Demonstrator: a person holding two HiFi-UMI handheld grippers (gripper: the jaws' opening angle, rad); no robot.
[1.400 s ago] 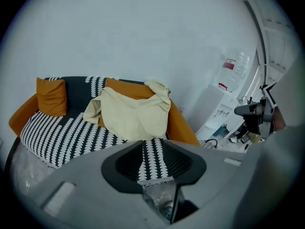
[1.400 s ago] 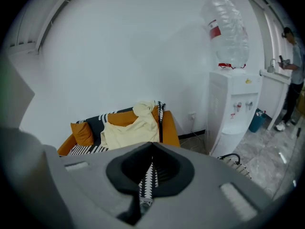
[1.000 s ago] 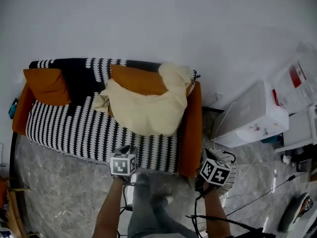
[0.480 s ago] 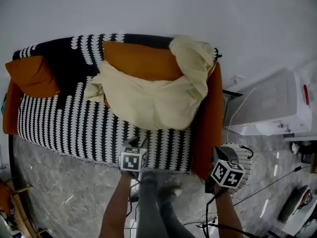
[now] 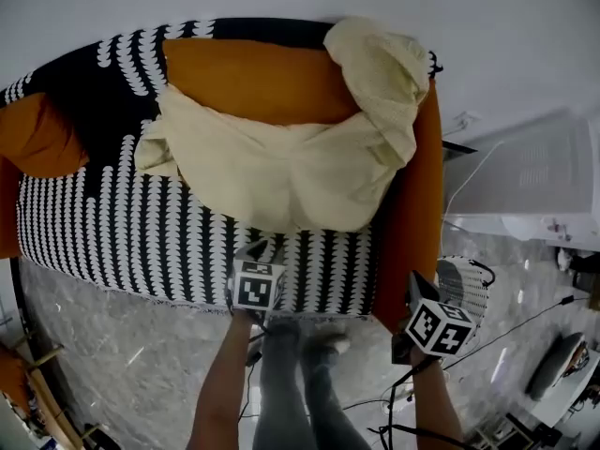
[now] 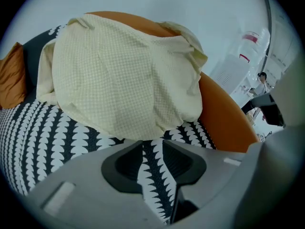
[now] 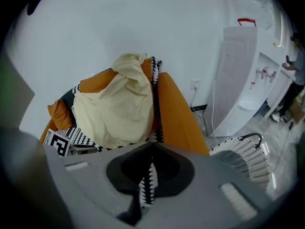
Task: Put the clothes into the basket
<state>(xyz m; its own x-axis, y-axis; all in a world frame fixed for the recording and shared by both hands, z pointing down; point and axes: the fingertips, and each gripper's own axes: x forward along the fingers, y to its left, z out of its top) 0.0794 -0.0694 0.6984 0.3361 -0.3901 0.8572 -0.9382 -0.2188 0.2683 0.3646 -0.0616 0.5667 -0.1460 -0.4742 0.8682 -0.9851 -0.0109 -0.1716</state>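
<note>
Your left gripper (image 6: 152,144) points down at the front edge of the sofa seat with its jaws standing apart. Nothing is between them; only the black-and-white patterned cover (image 5: 122,242) shows through the gap. Your right gripper (image 7: 151,149) has its jaw tips drawn almost together, leaving a thin slit in which a strip of the same cover shows. It holds nothing either. In the head view it hangs off the sofa's right end, just in front of the orange armrest (image 5: 412,214).

The pale yellow garment (image 5: 291,172) lies on the sofa ahead of the left gripper and apart from it. It spreads across the right half of the seat, runs up over the long orange back cushion (image 5: 248,78), and bunches at the top right corner of the backrest. A second orange cushion (image 5: 33,139) sits at the far left end, well apart from the garment.

The white woven basket (image 5: 466,284), with its dark rim and handle, stands on the marbled floor (image 5: 122,364) just beside the right gripper and outside the armrest. No cloth shows in it. Beyond it a white water dispenser (image 7: 240,75) stands against the wall. Your legs (image 5: 291,392) are between the two grippers.
</note>
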